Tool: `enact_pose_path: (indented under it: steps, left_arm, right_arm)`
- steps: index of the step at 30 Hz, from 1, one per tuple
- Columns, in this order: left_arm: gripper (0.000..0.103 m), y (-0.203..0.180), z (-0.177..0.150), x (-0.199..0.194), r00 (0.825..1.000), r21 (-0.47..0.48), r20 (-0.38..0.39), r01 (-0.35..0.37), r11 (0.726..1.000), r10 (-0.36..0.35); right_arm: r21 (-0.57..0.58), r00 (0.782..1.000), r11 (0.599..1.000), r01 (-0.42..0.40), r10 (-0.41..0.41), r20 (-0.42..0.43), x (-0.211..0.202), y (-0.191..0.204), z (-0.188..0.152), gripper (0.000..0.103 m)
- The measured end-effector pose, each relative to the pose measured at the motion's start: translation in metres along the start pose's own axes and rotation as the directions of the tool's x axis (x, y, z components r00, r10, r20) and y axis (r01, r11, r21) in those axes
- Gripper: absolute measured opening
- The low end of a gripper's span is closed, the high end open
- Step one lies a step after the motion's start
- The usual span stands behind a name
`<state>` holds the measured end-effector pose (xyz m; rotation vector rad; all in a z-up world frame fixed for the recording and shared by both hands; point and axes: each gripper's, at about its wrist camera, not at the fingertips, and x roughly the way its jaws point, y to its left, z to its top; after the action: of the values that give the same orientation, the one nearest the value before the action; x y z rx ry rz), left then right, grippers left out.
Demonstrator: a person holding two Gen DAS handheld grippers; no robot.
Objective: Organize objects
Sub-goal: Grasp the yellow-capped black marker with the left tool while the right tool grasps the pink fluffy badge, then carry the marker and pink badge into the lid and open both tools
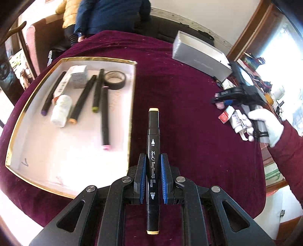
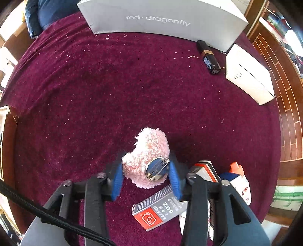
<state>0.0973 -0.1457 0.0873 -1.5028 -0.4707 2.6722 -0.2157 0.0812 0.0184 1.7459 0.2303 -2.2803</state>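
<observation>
Blue-padded fingers [image 1: 143,176] of the left gripper [image 1: 153,176] are clamped tight on a black art marker [image 1: 153,151] with cream caps, holding it above the burgundy cloth [image 1: 198,117] just beside the white gold-edged tray [image 1: 132,117]. Over at the right gripper [image 2: 145,176], the pads [image 2: 117,179] stand partly apart on either side of a fluffy pink brooch [image 2: 145,151], pressing its sides, near a 502 glue box [image 2: 155,212].

Blurred: markers [image 1: 83,99] in the tray [image 1: 11,143]. Cut off by the top edge: grey box [image 2: 162,17]. Half hidden behind the right gripper [image 2: 146,177]: glue bottle [image 2: 240,181].
</observation>
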Motion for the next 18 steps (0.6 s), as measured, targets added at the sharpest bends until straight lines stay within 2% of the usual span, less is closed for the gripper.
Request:
enact_pose_path:
  steps: [5, 9, 13, 18]
  left_arm:
    - [0.012, 0.024, 0.001, -0.002, 1.0, -0.041, -0.01, -0.011, 0.999, 0.011]
    - [0.012, 0.052, 0.008, -0.01, 1.0, -0.086, -0.004, -0.025, 0.996, 0.025]
    - [0.012, 0.087, 0.015, -0.021, 0.998, -0.119, 0.011, -0.067, 0.991, 0.069]
    - [0.012, 0.131, 0.024, -0.024, 0.993, -0.158, 0.01, -0.119, 0.98, 0.122]
  right_arm:
    - [0.038, 0.995, 0.994, -0.1, 0.099, 0.028, -0.024, 0.006, -0.011, 0.037]
    - [0.021, 0.977, 0.978, -0.21, 0.208, 0.046, -0.053, 0.031, -0.021, 0.037]
    - [-0.04, 0.945, 0.946, -0.323, 0.325, 0.05, -0.078, 0.085, -0.034, 0.038]
    - [-0.107, 0.903, 0.898, -0.427, 0.43, 0.002, -0.085, 0.159, -0.049, 0.038]
